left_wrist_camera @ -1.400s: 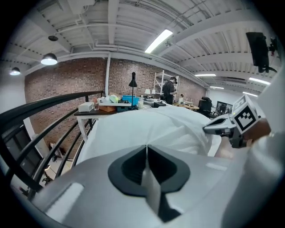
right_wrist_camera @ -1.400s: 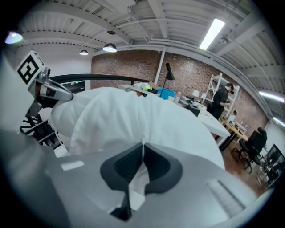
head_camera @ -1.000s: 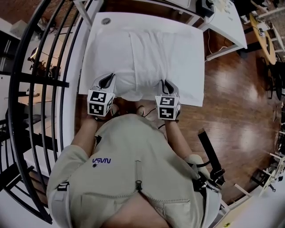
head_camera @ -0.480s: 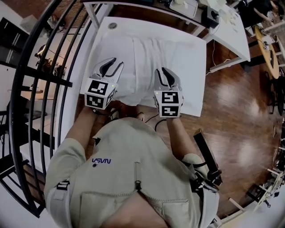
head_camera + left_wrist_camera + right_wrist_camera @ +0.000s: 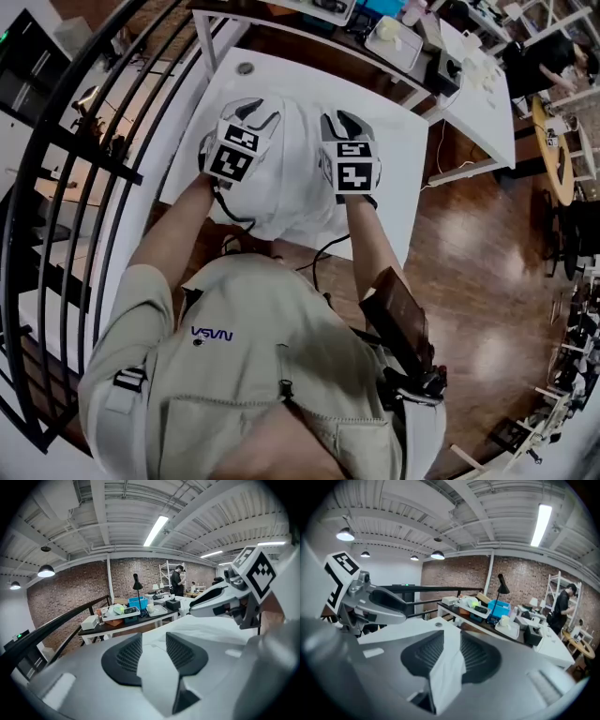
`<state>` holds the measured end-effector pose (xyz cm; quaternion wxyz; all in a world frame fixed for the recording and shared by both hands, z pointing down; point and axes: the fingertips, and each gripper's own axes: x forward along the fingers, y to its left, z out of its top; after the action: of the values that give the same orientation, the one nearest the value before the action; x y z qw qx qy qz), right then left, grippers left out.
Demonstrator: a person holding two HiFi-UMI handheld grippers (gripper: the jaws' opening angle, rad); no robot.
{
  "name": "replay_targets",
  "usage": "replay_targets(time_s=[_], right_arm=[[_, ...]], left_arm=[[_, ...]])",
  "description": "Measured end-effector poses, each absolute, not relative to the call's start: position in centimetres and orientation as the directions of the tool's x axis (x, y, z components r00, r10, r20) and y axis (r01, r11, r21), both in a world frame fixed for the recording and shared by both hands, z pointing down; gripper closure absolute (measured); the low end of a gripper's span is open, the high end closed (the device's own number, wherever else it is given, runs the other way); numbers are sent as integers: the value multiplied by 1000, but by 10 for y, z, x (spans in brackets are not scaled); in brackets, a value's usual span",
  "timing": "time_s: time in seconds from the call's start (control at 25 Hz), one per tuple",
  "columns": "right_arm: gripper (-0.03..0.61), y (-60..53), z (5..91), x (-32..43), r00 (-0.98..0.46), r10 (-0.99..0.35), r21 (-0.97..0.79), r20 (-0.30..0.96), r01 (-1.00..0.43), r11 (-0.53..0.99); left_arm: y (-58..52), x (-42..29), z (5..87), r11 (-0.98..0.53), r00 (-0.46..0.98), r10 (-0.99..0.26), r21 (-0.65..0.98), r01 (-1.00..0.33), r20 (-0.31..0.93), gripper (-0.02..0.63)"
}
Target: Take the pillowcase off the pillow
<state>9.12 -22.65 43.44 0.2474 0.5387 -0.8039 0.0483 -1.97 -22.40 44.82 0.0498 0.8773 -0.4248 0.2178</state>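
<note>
This is a big workshop with a brick wall (image 5: pixel 70 592), a wood floor (image 5: pixel 469 262), a black railing (image 5: pixel 84 141) on the person's left and a second table (image 5: pixel 122 624) crowded with boxes and a lamp further back. Nearer stands the white table (image 5: pixel 396 148), and on it lies the pillow (image 5: pixel 298 141), its near end sagging over the table's near edge. White on white, the pillowcase (image 5: pixel 281 211) cannot be told apart from the filling, but nothing lies stripped off beside it, so the job looks barely begun and the whole pull is left to do. The left gripper (image 5: pixel 260 112) and the right gripper (image 5: pixel 339 120) hang side by side above the pillow's far half. Both have just been opening: the left's jaws stand plainly apart, released, with white cloth showing in the gap, while a loose fold of cloth (image 5: pixel 447 667) stands between the right's parted pads, which no longer seem to clamp it.
</note>
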Motion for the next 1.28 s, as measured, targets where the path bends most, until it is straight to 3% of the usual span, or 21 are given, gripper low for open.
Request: replay_targets(time_s=[0.28,0.68,0.96,1.08,1.12,1.16,1.2,1.28], right_arm=[[439,-270,474,89,-227,-754,128,617,-916,381],[414,-312,510,94,-292,-618,4,730,-902,432],[396,-319,549,93,-262,-506,13,822,-880,475],[397,-314,567,90,-224,-458,47,860,-859,510],[423,-314,570,88,-223,-458,56,861,-852,521],[521,-315,569,83,-236,-467,57,852,-845,531],[569,-316,567,78,-256,-482,52,838,-841,538],[571,-318,559,75,-281,-511,37,812,-850,525]], left_arm=[[-278,-22,490,-667,539,-661,-79,-741,522,436],[-303,-14,555,-660,466,-574,-44,-750,673,443],[-274,-5,581,-737,449,-495,-86,-671,744,594],[-268,-6,579,-740,441,-511,-116,-663,737,600],[-267,-7,576,-736,445,-521,-119,-666,728,600],[-266,-8,571,-729,452,-534,-120,-674,714,600],[-265,-11,565,-720,460,-551,-118,-684,697,601],[-264,-16,547,-697,477,-589,-112,-708,652,601]])
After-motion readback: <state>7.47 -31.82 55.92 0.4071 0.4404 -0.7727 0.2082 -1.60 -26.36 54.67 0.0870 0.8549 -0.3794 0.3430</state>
